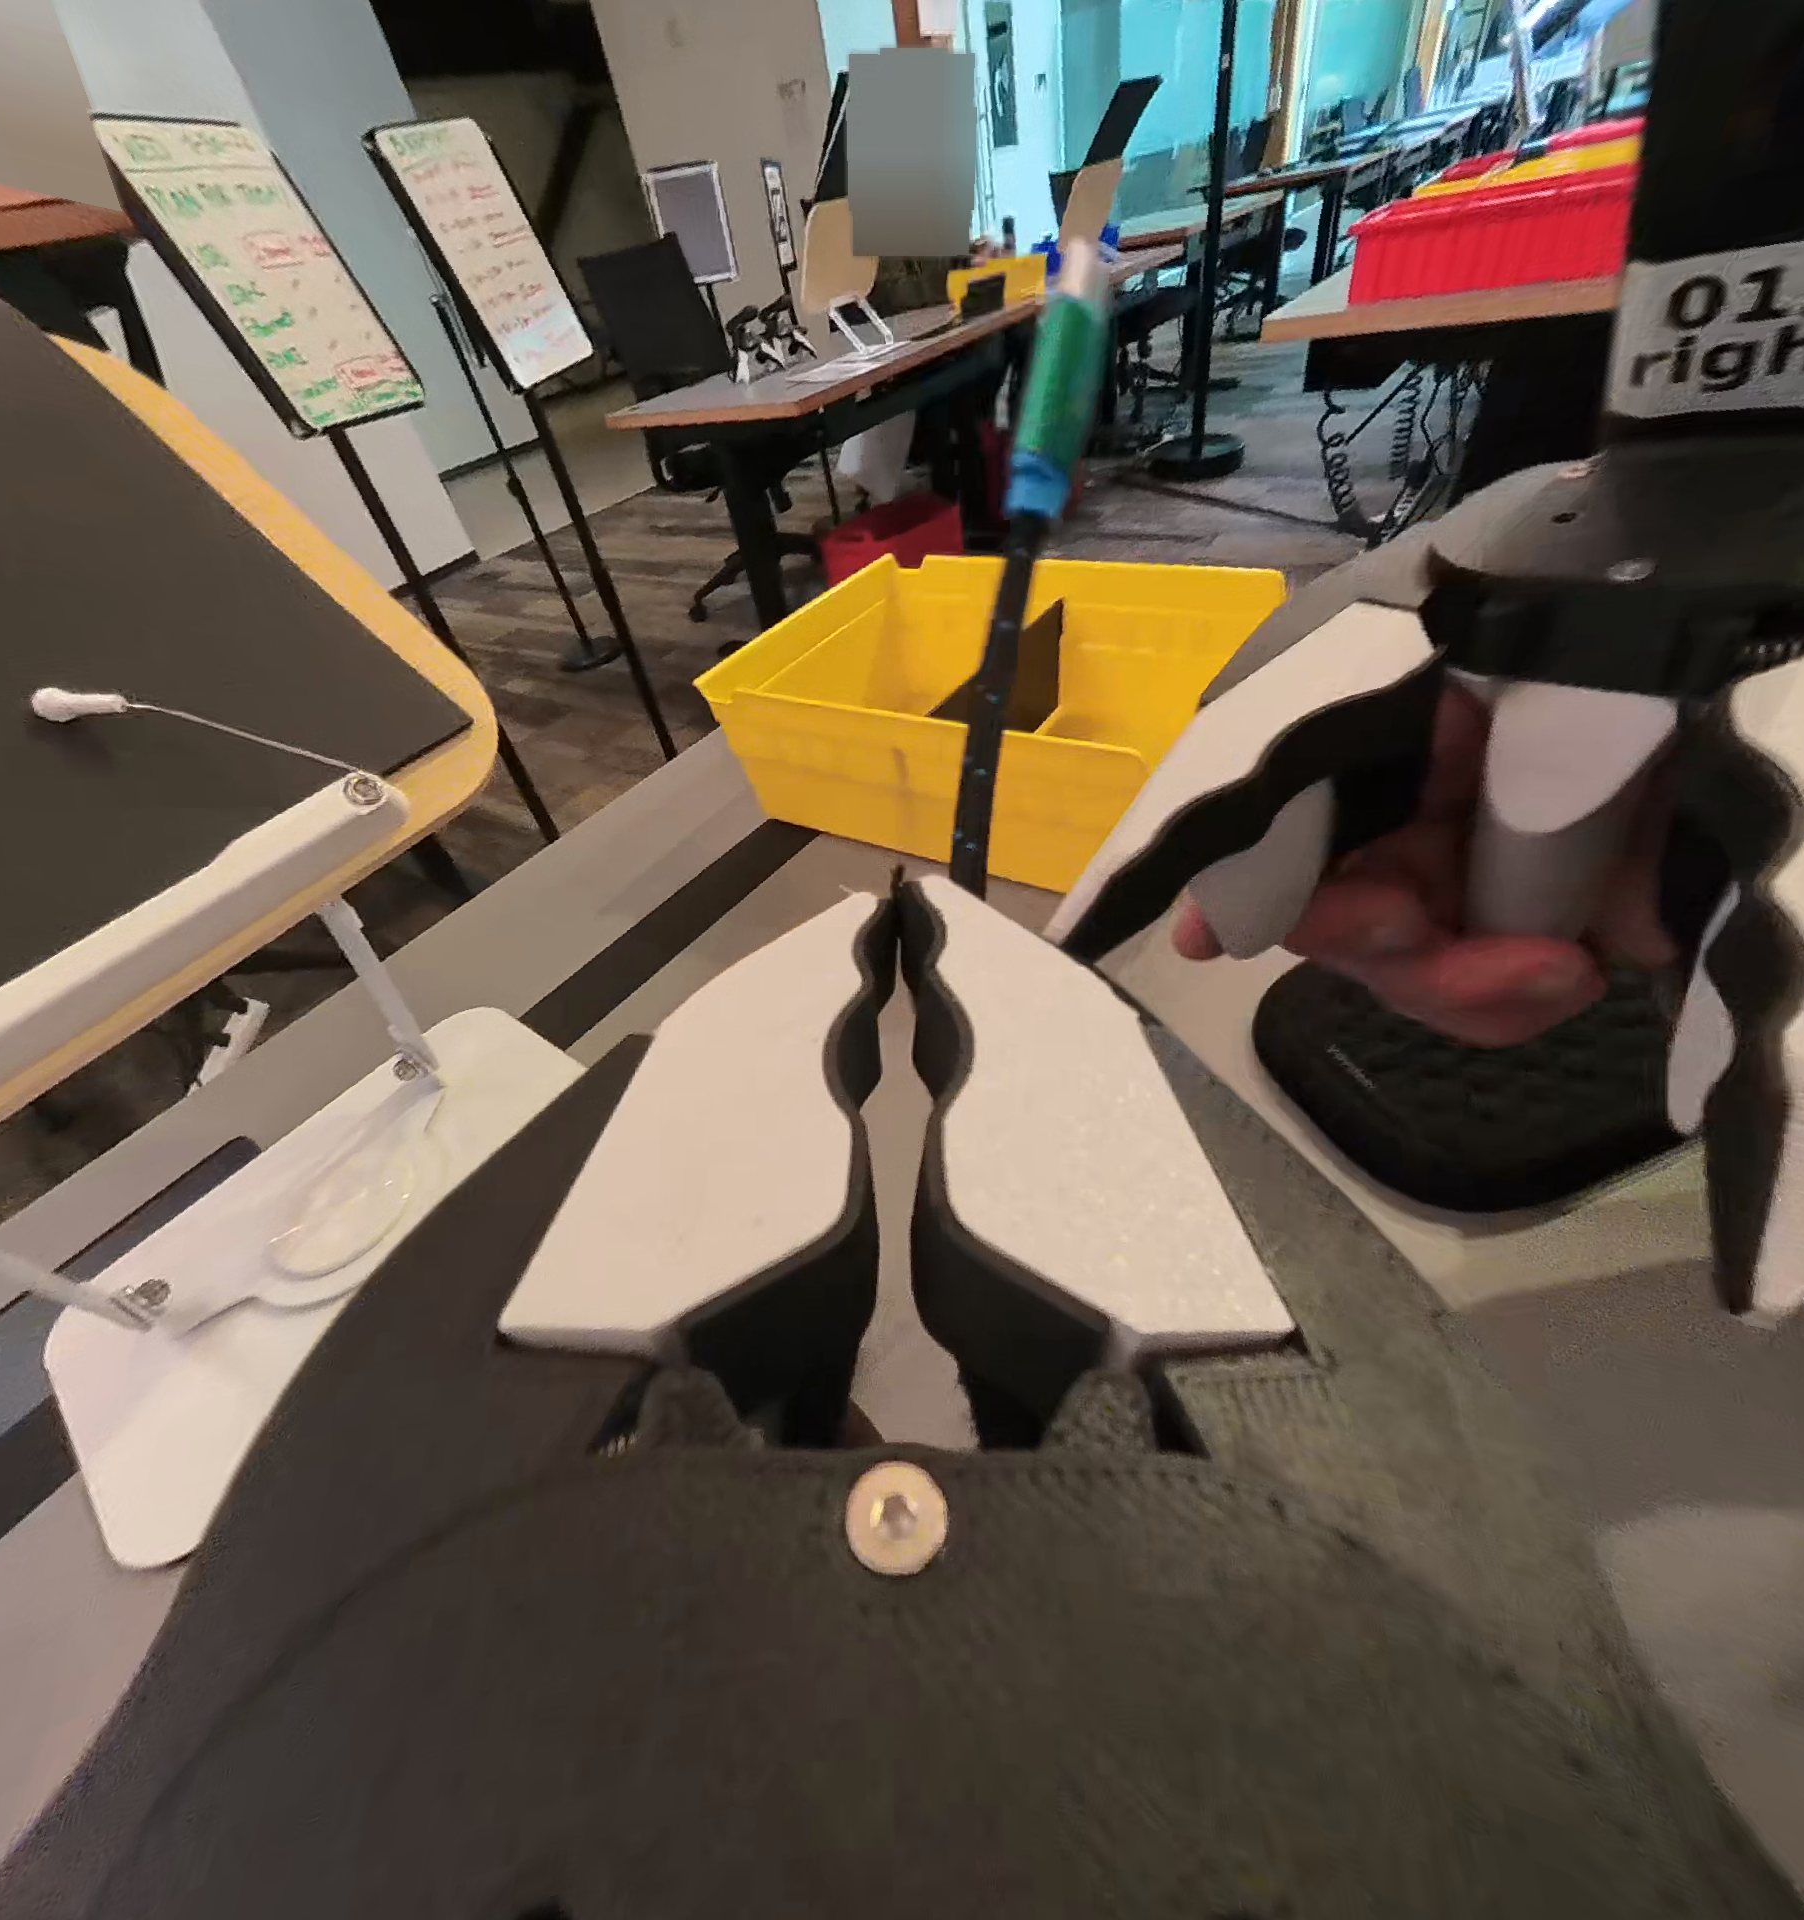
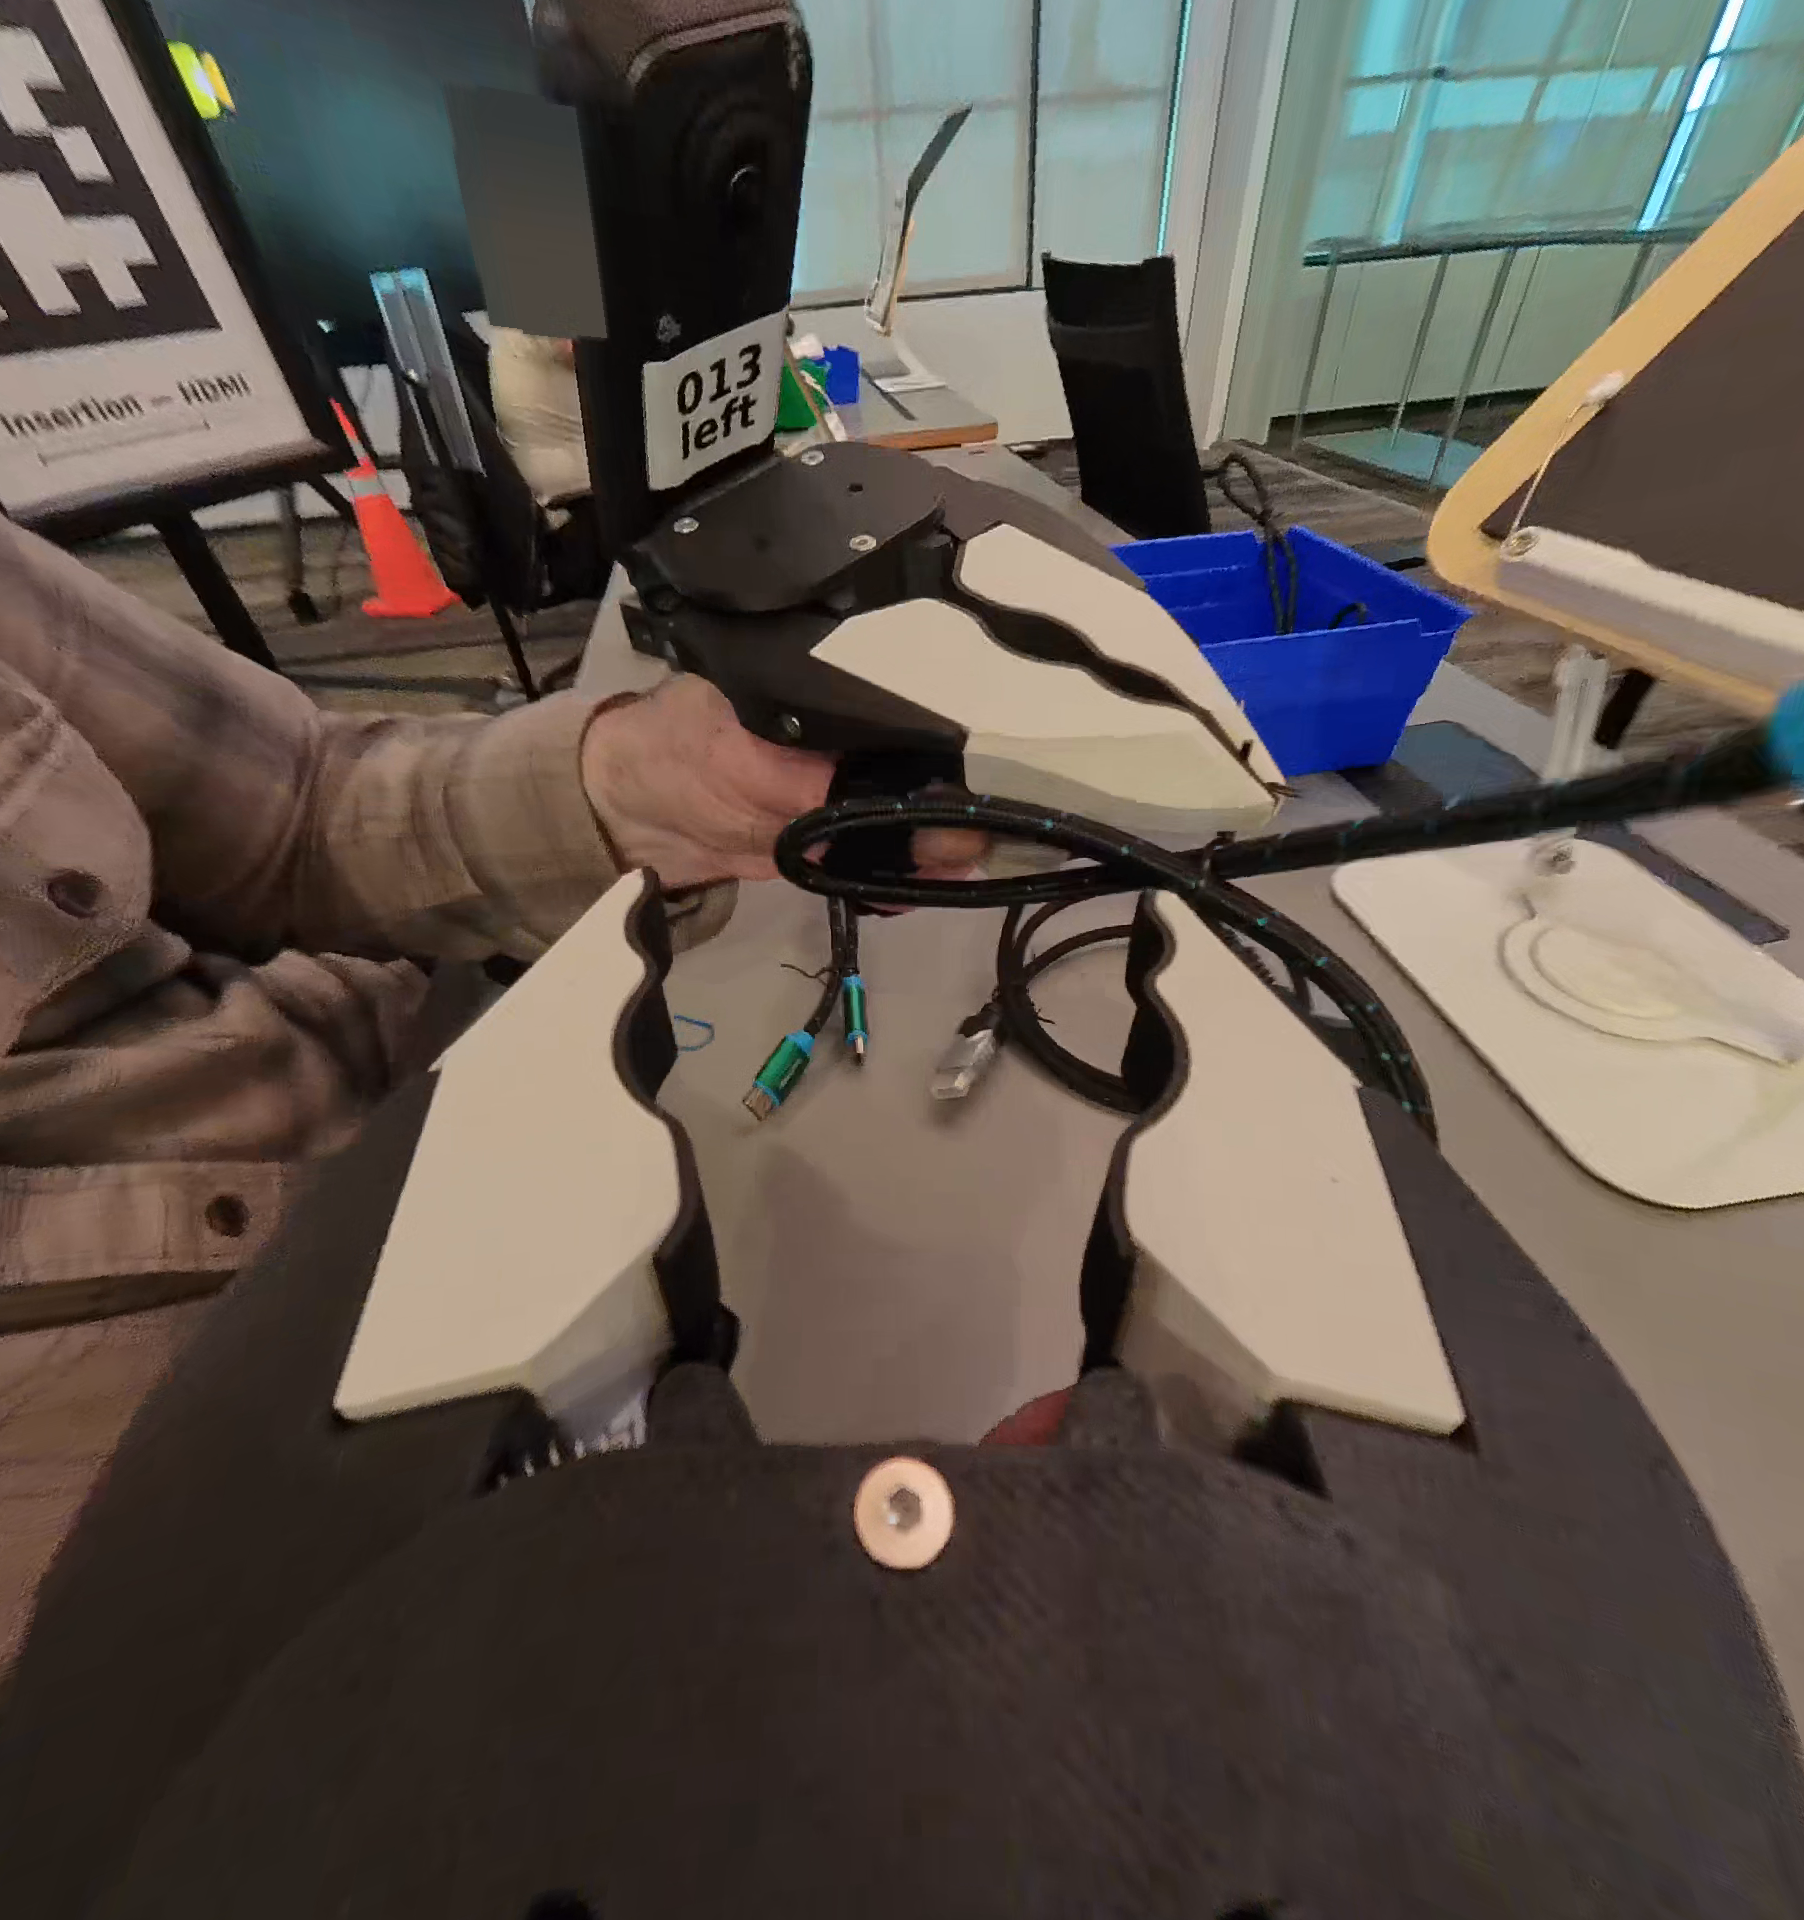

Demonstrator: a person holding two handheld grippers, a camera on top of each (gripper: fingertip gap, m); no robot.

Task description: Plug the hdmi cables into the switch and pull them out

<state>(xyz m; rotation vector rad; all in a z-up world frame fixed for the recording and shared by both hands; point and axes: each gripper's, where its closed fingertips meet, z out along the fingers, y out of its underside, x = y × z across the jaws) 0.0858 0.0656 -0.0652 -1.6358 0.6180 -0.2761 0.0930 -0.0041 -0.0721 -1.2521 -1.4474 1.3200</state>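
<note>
Left gripper fingers are clamping the braided hdmi cable near the yellow bin; right gripper, released, should be regrasping closer to the green plug.

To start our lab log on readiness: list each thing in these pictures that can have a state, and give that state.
Left claw: shut, nothing seen between its fingers.
Right claw: open, empty.
Raised green plug: unplugged, in the air.
Silver plug: unplugged, lying on the table.
Blue bin: holds a cable.
</note>
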